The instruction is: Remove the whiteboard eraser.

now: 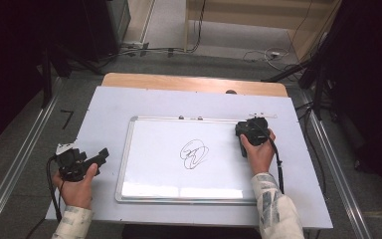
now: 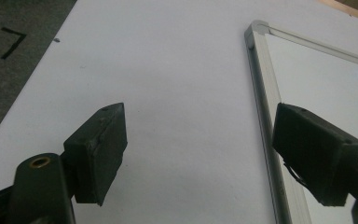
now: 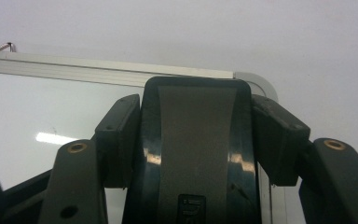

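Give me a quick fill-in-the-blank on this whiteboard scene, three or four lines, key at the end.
1. The right gripper is shut on a dark ____.
2. The eraser sits near the top right ____ of the whiteboard.
3. The black scribble is drawn near the ____ of the whiteboard.
4. The left gripper has its jaws ____, with nothing between them.

Missing words: eraser; corner; middle; open

Left gripper (image 1: 95,158) agape, right gripper (image 1: 251,130) clamped
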A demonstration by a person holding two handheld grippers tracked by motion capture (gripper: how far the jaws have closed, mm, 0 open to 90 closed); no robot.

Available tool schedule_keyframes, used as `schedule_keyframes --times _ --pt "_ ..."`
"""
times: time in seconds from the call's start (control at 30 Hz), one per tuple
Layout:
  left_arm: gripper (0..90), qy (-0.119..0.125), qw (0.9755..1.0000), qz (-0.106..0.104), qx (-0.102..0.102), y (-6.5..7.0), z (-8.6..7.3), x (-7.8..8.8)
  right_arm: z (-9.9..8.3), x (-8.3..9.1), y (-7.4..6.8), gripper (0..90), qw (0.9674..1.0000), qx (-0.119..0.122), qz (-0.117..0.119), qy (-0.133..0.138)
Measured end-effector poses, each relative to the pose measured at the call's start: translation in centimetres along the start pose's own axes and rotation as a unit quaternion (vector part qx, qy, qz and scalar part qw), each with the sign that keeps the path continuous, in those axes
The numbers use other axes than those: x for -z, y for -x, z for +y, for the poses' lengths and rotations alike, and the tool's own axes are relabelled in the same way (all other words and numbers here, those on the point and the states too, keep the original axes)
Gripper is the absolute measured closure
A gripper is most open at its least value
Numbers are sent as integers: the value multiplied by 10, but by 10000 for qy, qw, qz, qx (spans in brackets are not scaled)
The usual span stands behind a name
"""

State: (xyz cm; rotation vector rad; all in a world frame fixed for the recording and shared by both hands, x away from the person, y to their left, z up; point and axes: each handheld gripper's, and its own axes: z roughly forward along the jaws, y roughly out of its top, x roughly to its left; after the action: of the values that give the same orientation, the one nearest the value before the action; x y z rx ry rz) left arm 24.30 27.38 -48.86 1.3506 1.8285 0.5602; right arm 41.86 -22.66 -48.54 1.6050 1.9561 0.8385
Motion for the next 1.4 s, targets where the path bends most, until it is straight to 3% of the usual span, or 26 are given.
schedule_keyframes --times 0.57,0.77,0.97,1.4 --pt "190 -4 10000 13 -3 0 0 0 -13 14 -5 371 9996 219 160 -29" --pt "190 -7 10000 11 0 0 0 0 -17 20 -2 371 9997 143 200 -28" --pt "190 -13 10000 23 -13 1 0 -1 -15 38 -3 371 9992 167 289 199" --pt "190 -10 10000 29 -24 1 0 0 -14 59 -1 371 9989 236 327 247"
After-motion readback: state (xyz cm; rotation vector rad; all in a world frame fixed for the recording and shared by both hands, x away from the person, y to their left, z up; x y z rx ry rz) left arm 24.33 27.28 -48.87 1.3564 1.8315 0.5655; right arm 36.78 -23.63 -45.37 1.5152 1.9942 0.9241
